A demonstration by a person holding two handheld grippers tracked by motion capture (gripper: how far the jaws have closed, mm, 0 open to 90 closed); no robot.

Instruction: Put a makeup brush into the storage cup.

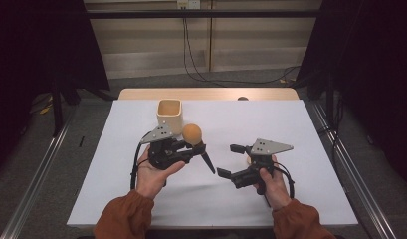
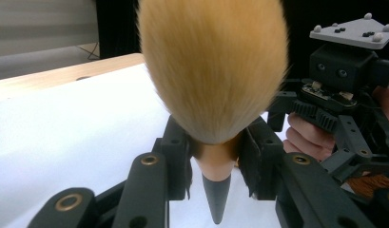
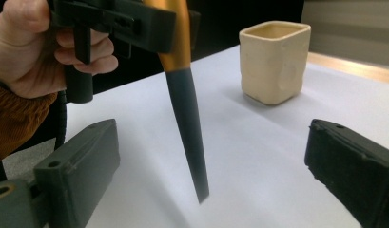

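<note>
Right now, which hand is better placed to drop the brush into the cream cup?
Left. The left tongs are shut on the orange-bristled makeup brush with the black tapered handle, right beside the cream square ceramic cup. The right tongs stand open, empty, and farther from the cup.

Lab recording booth, white-covered table (image 1: 141, 199), black curtains (image 1: 37, 45), metal floor rails (image 1: 37, 174), trailing wall cables (image 1: 196, 64)

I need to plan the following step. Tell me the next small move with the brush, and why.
Probably carry the brush toward the cream cup and lower its dark handle in. The left gripper clamps the brush at its gold collar, handle tip hanging above the table, while the right gripper stands open, holding nothing.
</note>
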